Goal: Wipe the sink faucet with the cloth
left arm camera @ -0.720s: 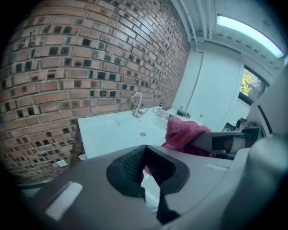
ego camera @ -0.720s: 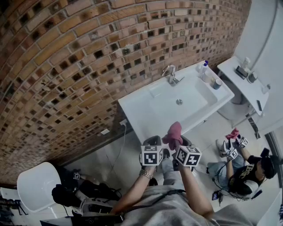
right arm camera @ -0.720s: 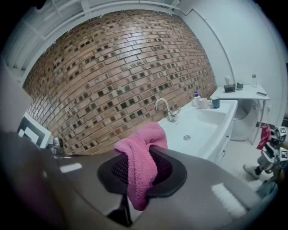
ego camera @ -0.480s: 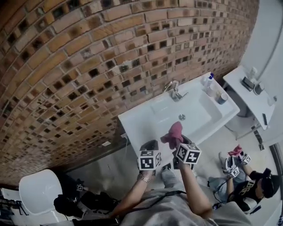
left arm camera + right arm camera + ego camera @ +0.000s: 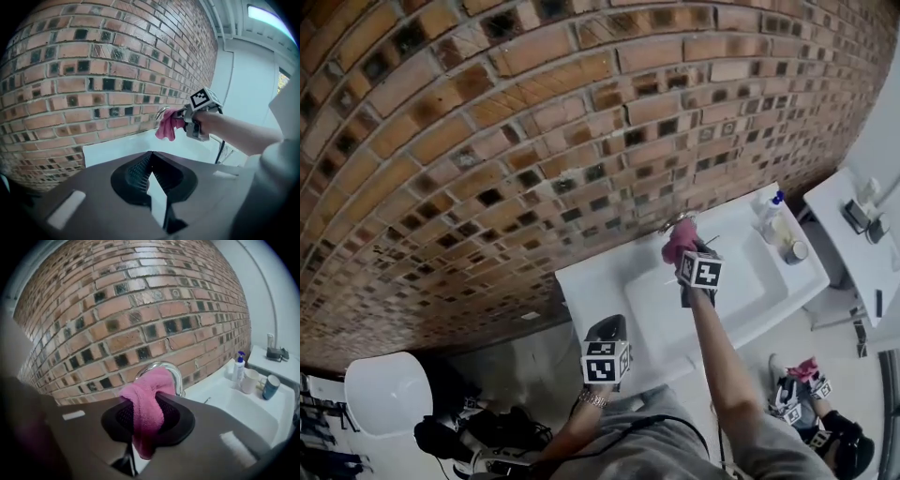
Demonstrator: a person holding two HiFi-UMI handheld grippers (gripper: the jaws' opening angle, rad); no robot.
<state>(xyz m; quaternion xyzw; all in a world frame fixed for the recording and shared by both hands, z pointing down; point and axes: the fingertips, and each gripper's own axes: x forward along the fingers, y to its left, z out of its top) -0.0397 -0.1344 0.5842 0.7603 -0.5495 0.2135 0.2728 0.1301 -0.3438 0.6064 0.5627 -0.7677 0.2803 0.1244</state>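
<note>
A pink cloth (image 5: 146, 414) is pinched in my right gripper (image 5: 145, 423), which is shut on it. The cloth's bunched top (image 5: 680, 238) presses against the curved chrome faucet (image 5: 168, 371) at the back of the white sink (image 5: 769, 277). From the left gripper view the right gripper (image 5: 199, 112) and cloth (image 5: 167, 125) show at the faucet. My left gripper (image 5: 605, 345) hangs back at the sink's front left corner, shut and holding nothing (image 5: 151, 174).
A brick wall (image 5: 534, 122) rises right behind the faucet. A spray bottle (image 5: 239, 366) and two cups (image 5: 260, 382) stand at the sink's right end. A white side shelf (image 5: 858, 246) is further right. A toilet (image 5: 386, 394) is at lower left; a seated person (image 5: 825, 422) at lower right.
My right gripper has carried the pink cloth forward over the basin up to the faucet. The left gripper has stayed near the sink's front edge. The head view has shifted closer.
</note>
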